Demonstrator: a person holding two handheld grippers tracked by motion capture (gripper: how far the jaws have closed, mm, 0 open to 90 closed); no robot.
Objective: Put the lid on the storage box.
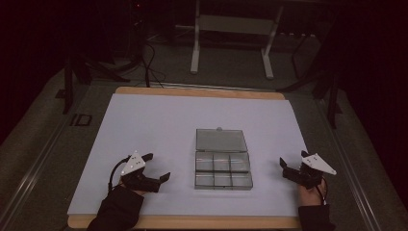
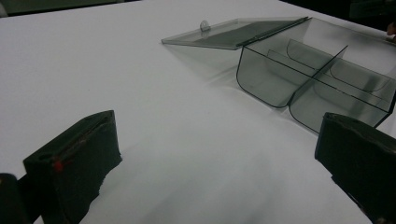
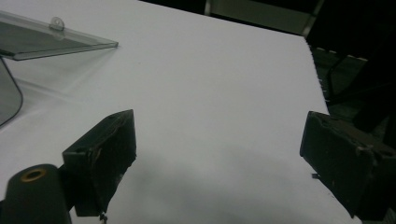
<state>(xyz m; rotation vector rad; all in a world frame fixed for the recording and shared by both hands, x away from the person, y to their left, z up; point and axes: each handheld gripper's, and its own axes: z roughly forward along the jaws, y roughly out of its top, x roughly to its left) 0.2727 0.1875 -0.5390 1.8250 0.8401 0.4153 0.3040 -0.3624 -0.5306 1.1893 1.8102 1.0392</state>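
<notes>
My two tongs rest low on the white sheet (image 1: 159, 125), one on each side of the clear compartment box (image 1: 223, 171), and neither touches it. The left gripper (image 1: 158, 167) sits at about eight o'clock on the sheet, its jaws spread wide with nothing between them; from its own view the box (image 2: 322, 81) lies ahead toward two o'clock, well apart from the pads. The right gripper (image 1: 283, 167) sits near four o'clock, jaws equally spread and empty, and its view catches the lid (image 3: 51, 39) off at ten o'clock.

The box stands just below the middle of the sheet, its hinged lid (image 1: 221, 140) thrown back flat toward twelve o'clock, six compartments showing, all of which look empty to me.

I judge this to be the pause before the work on the box begins, most likely closing it. The next move calls for one gripper to reach the lid's far edge, by the small tab (image 2: 205, 25), and swing it over the hinge, while the other steadies the tray so the light plastic doesn't skid
</notes>
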